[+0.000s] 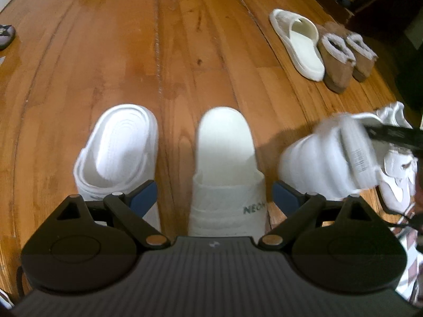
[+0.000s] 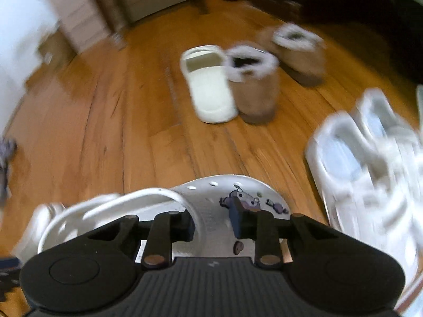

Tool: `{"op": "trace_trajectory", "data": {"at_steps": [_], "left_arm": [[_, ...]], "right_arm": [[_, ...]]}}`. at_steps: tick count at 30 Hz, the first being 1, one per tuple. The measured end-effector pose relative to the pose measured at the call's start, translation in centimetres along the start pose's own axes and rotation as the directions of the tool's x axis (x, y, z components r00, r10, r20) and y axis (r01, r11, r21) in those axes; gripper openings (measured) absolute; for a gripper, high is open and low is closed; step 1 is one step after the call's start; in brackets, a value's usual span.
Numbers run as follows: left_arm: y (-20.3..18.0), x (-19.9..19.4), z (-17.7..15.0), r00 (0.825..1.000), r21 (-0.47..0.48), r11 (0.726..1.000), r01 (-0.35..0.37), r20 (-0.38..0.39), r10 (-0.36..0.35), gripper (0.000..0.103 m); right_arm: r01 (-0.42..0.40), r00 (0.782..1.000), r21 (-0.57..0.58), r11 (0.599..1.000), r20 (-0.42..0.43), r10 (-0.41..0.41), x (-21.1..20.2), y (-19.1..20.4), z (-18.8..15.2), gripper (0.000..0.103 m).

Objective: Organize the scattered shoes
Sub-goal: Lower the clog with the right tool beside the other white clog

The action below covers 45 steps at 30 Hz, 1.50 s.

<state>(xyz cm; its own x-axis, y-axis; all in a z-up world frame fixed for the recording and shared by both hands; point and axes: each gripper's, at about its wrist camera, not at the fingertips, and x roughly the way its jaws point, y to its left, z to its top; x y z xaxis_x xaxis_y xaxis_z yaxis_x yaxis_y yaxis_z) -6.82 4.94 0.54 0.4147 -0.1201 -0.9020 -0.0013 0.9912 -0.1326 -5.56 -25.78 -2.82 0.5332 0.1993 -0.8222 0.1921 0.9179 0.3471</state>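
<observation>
My left gripper (image 1: 214, 198) is open, its fingers on either side of a cream slide sandal (image 1: 224, 169) marked NEON on the wood floor. A white ridged clog (image 1: 119, 153) lies sole-up just left of it. My right gripper (image 2: 212, 223) is shut on a white clog with charms (image 2: 211, 208) and holds it above the floor; that clog also shows in the left wrist view (image 1: 325, 158), blurred. White sneakers (image 2: 370, 158) lie to the right. The matching cream slide (image 2: 208, 89) and two tan fur-lined boots (image 2: 253, 87) stand in a row further off.
Furniture legs and boxes (image 2: 105, 13) stand along the far wall. A dark shoe (image 1: 5, 37) lies at the left edge of the floor. Dark furniture (image 1: 383, 5) lines the far right. Bare wood floor (image 1: 158, 52) stretches ahead.
</observation>
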Motion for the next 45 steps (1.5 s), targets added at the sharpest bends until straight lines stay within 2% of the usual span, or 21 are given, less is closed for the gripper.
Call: {"op": "trace_trajectory", "data": {"at_steps": [4,9,12,16,18,19,20,22,23,27,29,31,34,37,42,43,45], "left_arm": [[0.6,0.1,0.1,1.000,-0.016,1.000,0.010,-0.001,-0.010,0.094],[0.7,0.7,0.2,1.000,-0.024,1.000,0.014,-0.015,-0.015,0.094],[0.6,1.1,0.1,1.000,-0.021,1.000,0.004,-0.023,-0.004,0.094],[0.1,1.7,0.0,0.999,-0.006,1.000,-0.003,-0.038,0.003,0.094],[-0.1,2.0,0.0,0.999,-0.006,1.000,0.006,-0.046,-0.006,0.094],[-0.2,2.1,0.0,0.999,-0.003,1.000,0.006,-0.047,-0.006,0.094],[-0.1,2.1,-0.1,0.999,0.004,1.000,0.005,-0.048,-0.005,0.094],[-0.2,2.1,-0.1,0.999,0.008,1.000,-0.001,-0.050,0.001,0.094],[-0.2,2.2,-0.1,0.999,0.008,1.000,-0.004,-0.051,0.004,0.094],[0.2,2.3,-0.1,0.998,0.007,1.000,-0.020,-0.054,0.021,0.094],[0.6,2.4,-0.2,0.998,-0.001,0.999,-0.035,-0.058,0.035,0.094],[0.9,2.7,-0.2,0.997,-0.005,0.999,-0.049,-0.067,0.049,0.094],[1.1,3.0,-0.3,0.996,-0.005,0.999,-0.045,-0.080,0.044,0.094],[0.7,3.3,-0.4,0.994,0.016,0.998,-0.057,-0.087,0.058,0.094],[0.0,3.7,-0.4,0.995,0.032,0.999,-0.016,-0.100,0.020,0.094],[-0.2,3.7,-0.4,0.995,0.034,0.999,-0.007,-0.103,0.010,0.094],[-0.4,4.1,-0.5,0.994,0.035,0.999,0.007,-0.114,-0.003,0.094]], "right_arm": [[-0.077,0.993,0.213,0.974,-0.067,0.093,-2.0,-3.5,-1.1,0.020],[-0.102,0.972,0.435,0.895,-0.148,0.182,-4.1,-7.0,-2.1,0.020],[-0.082,0.968,0.508,0.857,-0.164,0.190,-5.3,-8.0,-2.7,0.019],[-0.032,0.972,0.550,0.835,-0.176,0.153,-6.9,-8.0,-3.1,0.020],[-0.052,0.972,0.576,0.816,-0.157,0.173,-6.7,-8.1,-3.3,0.026],[-0.068,0.972,0.572,0.818,-0.147,0.183,-6.5,-7.9,-3.3,0.036],[-0.085,0.972,0.561,0.823,-0.136,0.193,-6.2,-7.7,-3.2,0.052],[-0.115,0.978,0.504,0.856,-0.094,0.187,-5.8,-6.8,-3.2,0.070],[-0.144,0.979,0.469,0.871,-0.064,0.196,-5.7,-6.2,-3.2,0.073],[-0.111,0.992,0.254,0.961,-0.024,0.121,-4.5,-2.9,-3.1,0.073],[-0.090,0.996,0.124,0.988,0.015,0.089,-3.9,-1.6,-3.3,0.074],[-0.078,0.996,0.025,0.997,0.036,0.077,-3.2,-0.7,-3.3,0.075],[-0.077,0.996,-0.138,0.987,0.024,0.081,-1.6,1.0,-3.3,0.075],[-0.080,0.997,-0.292,0.953,-0.019,0.078,0.1,2.6,-3.6,0.077],[-0.028,0.999,-0.446,0.894,-0.048,0.008,1.9,4.3,-3.8,0.080],[-0.015,0.999,-0.483,0.876,-0.041,-0.006,2.2,4.7,-3.9,0.081],[0.006,0.999,-0.542,0.841,-0.024,-0.022,2.9,5.3,-4.0,0.091]]}}
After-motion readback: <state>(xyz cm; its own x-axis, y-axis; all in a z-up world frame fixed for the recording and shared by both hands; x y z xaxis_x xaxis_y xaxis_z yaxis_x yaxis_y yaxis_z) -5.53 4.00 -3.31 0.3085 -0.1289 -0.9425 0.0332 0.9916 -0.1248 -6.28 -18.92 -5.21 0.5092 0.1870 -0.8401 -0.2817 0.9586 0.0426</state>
